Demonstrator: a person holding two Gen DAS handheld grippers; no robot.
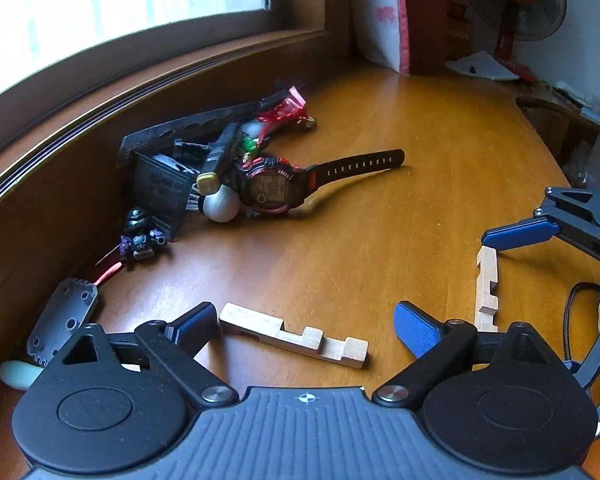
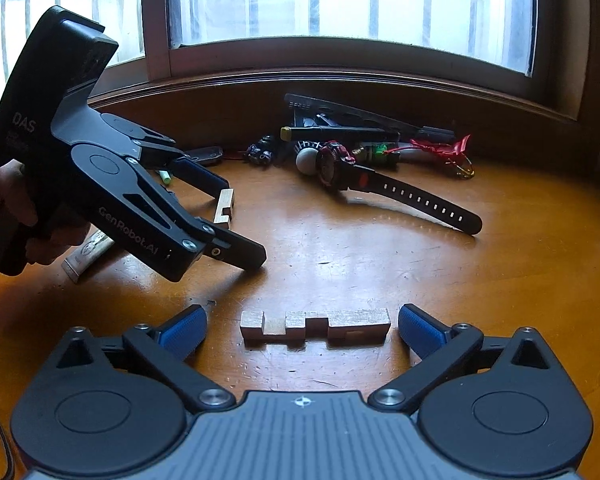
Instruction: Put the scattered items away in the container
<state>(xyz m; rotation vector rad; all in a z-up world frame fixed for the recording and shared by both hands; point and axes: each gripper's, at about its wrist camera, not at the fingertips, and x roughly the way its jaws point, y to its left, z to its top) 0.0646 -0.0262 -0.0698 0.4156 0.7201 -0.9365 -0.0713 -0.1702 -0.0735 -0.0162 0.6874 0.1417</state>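
Now, both tools are down low over the wooden counter [image 1: 380, 232]. The left hand-held gripper [image 1: 304, 324] is spread wide with a notched wooden block [image 1: 294, 336] lying flat between its blue pads, one end just beside the left pad, nothing gripped. Over on the right, the right hand-held gripper [image 2: 302, 328] is just as wide open, and a second notched wooden block [image 2: 315, 327] lies crosswise in the gap between its fingers, clear of both pads as far as can be told. From the left wrist view that same block [image 1: 486, 288] shows at the right edge with the other tool's blue fingertip at its far end.

Far across the counter, against the wall under the window [image 2: 340, 0], sits the heap of scattered items: a black and red digital watch [image 1: 272, 190] with its strap stretched out to the right, a white ball [image 1: 220, 207] touching the watch on its left, a dark slotted container [image 1: 160, 184] lying tipped with bits spilling from it, and a red ribbon [image 1: 288, 106] at the far end. A small dark toy figure [image 1: 140, 236] stands left of the heap, near the wall. A grey plastic piece [image 1: 62, 318] lies near left, beside the left finger.

A person's hand [image 2: 4, 200] grips the left tool's handle.
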